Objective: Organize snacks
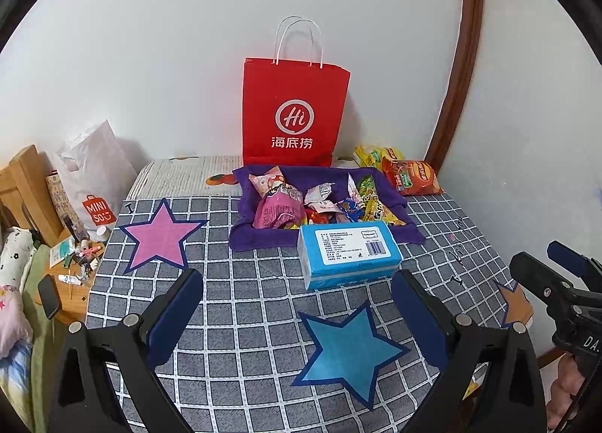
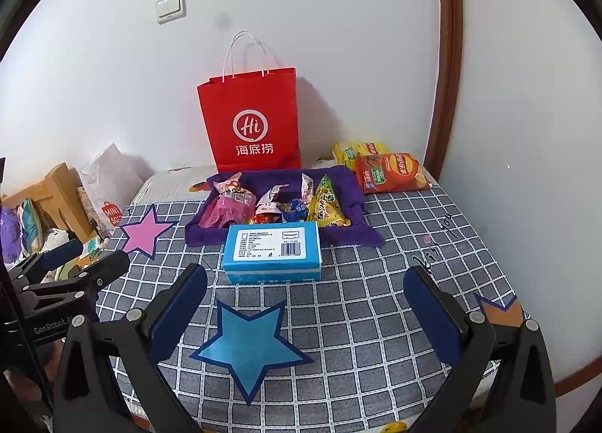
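Jaws of both the left gripper (image 1: 297,314) and right gripper (image 2: 304,310) stand spread and empty, hovering over the checked surface (image 2: 376,320), with the snacks (image 2: 278,203) heaped in the purple tray (image 2: 350,235) ahead, beyond the blue tissue pack (image 2: 272,248), and two chip bags (image 2: 391,171) outside it, ahead and right.

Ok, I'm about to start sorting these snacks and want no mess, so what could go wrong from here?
1. The blue tissue pack sits right in front of the purple tray; reaching over it could knock it.
2. The snack packets are piled loosely in the tray, so grabbing one may drag its neighbours out.
3. The red paper bag stands upright just behind the tray and may tip if bumped.
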`<state>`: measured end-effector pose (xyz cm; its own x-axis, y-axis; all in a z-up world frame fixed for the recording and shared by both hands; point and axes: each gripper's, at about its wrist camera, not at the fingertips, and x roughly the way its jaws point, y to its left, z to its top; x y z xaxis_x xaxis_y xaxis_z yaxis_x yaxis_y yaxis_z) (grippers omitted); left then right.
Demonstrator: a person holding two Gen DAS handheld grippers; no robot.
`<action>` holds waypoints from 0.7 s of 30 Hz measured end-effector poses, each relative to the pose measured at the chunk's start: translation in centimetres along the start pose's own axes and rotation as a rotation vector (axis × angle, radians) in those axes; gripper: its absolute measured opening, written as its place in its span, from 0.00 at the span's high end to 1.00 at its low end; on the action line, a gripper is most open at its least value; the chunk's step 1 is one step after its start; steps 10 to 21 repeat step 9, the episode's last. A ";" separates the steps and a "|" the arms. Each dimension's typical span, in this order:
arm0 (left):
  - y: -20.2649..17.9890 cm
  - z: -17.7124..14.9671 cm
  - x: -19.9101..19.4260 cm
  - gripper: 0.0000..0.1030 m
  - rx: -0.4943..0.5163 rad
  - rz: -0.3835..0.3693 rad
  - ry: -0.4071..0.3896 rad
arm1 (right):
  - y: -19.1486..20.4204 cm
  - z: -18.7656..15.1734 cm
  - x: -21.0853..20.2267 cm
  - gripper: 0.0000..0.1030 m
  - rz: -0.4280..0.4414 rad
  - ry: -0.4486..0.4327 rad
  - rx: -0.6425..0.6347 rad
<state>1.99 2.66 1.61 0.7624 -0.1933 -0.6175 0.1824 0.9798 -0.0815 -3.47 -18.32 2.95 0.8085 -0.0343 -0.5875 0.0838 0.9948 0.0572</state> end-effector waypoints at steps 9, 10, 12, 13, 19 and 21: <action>0.0 0.4 0.2 0.02 0.009 -0.015 -0.005 | 0.0 0.3 0.2 0.01 0.002 -0.005 -0.003; 0.0 0.4 0.2 0.02 0.009 -0.015 -0.005 | 0.0 0.3 0.2 0.01 0.002 -0.005 -0.003; 0.0 0.4 0.2 0.02 0.009 -0.015 -0.005 | 0.0 0.3 0.2 0.01 0.002 -0.005 -0.003; 0.0 0.4 0.2 0.02 0.009 -0.015 -0.005 | 0.0 0.3 0.2 0.01 0.002 -0.005 -0.003; 0.0 0.4 0.2 0.02 0.009 -0.015 -0.005 | 0.0 0.3 0.2 0.01 0.002 -0.005 -0.003; 0.0 0.4 0.2 0.02 0.009 -0.015 -0.005 | 0.0 0.3 0.2 0.01 0.002 -0.005 -0.003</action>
